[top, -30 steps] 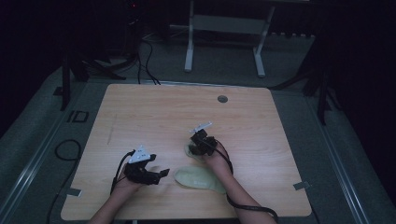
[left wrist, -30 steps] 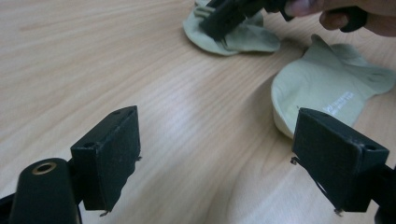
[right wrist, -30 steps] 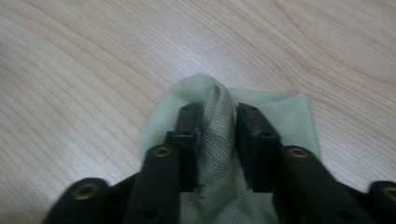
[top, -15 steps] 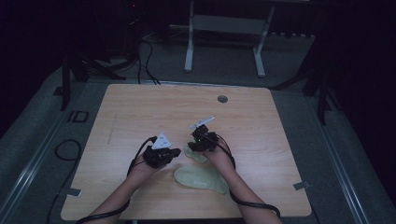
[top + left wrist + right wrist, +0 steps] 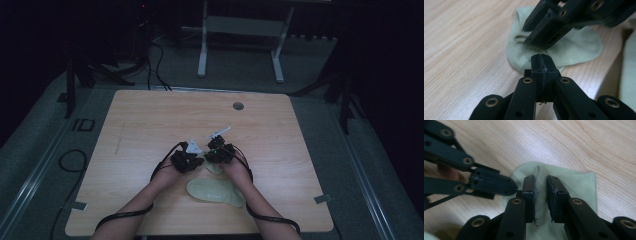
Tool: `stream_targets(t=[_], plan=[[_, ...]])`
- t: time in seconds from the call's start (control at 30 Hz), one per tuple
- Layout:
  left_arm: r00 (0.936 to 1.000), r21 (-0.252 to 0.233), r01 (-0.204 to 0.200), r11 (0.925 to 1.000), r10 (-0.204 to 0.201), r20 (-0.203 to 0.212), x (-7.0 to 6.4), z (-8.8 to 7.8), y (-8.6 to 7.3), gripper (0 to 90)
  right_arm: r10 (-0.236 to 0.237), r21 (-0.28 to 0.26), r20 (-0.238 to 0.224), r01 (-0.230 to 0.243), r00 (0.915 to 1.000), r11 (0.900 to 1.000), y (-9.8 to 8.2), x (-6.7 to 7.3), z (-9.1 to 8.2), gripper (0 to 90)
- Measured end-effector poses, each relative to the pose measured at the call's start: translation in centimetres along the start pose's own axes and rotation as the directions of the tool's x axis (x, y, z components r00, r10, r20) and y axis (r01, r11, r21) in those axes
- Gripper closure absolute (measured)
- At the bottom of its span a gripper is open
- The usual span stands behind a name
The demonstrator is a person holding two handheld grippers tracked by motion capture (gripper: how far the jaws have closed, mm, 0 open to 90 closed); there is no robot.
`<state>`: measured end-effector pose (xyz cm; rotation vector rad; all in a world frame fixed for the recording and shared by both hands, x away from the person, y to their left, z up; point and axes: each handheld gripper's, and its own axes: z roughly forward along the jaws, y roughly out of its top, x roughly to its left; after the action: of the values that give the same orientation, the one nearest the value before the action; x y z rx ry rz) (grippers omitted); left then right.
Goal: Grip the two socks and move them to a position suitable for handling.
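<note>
With a fold of the small pale green knitted sock, lying just at 6 o'clock of the light wooden surface centre, pinched in the right hand-held gripper, the closed, empty left hand-held gripper at its 9 o'clock edge should be opened before the rim is taken.

pale green knit socks: 2 | black two-jaw grippers: 2 | light wooden table: 1 | round grey grommet: 1
</note>
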<state>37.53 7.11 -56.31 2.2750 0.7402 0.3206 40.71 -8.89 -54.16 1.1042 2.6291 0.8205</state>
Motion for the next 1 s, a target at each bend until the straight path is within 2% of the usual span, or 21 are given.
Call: stream_targets(t=[0.1,0.2,0.47,0.5,0.67,0.8,0.83,0.9,1.0], plan=[[0.9999,0.004,-0.006,1.0,0.006,-0.01,0.1,0.1,0.1,89.6,-0.002,-0.002,0.002,0.002,1.0,1.0,0.0,-0.1,-0.1,78.8],[1.0,-0.009,0.008,0.9999,-0.008,-0.002,0.2,0.1,0.0,89.7,-0.004,-0.006,-0.002,0.004,1.0,1.0,0.1,-0.3,-0.5,79.2],[0.9998,0.021,-0.021,0.9996,0.021,-0.004,0.2,0.2,0.4,89.8,0.016,-0.039,-0.002,-0.017,0.9999,0.999,0.2,-1.3,-2.3,80.0],[0.9997,0.022,-0.024,0.9995,0.024,-0.004,0.2,0.2,0.4,89.9,0.026,-0.057,0.004,-0.026,0.9996,0.998,0.1,-1.8,-3.0,80.0],[0.9997,0.033,-0.025,0.9991,0.025,0.008,0.3,0.2,0.6,89.9,0.052,-0.076,0.017,-0.05,0.9985,0.996,-0.2,-3.1,-4.5,80.0],[0.9995,0.042,-0.027,0.9988,0.026,0.02,0.5,0.2,0.7,89.9,0.078,-0.093,0.032,-0.074,0.9965,0.993,-0.8,-4.8,-5.6,79.8],[0.9995,0.042,-0.027,0.9988,0.026,0.02,0.5,0.2,0.7,89.9,0.078,-0.093,0.032,-0.074,0.9965,0.993,-0.8,-4.8,-5.6,79.8],[0.9994,0.042,-0.028,0.9987,0.027,0.021,0.5,0.2,0.8,89.9,0.1,-0.093,0.046,-0.095,0.994,0.991,-1.1,-5.8,-6.1,79.7],[0.9993,0.042,-0.025,0.9988,0.024,0.028,0.6,0.2,0.8,89.9,0.109,-0.081,0.057,-0.104,0.9924,0.991,-1.6,-6.9,-6.2,79.0]])
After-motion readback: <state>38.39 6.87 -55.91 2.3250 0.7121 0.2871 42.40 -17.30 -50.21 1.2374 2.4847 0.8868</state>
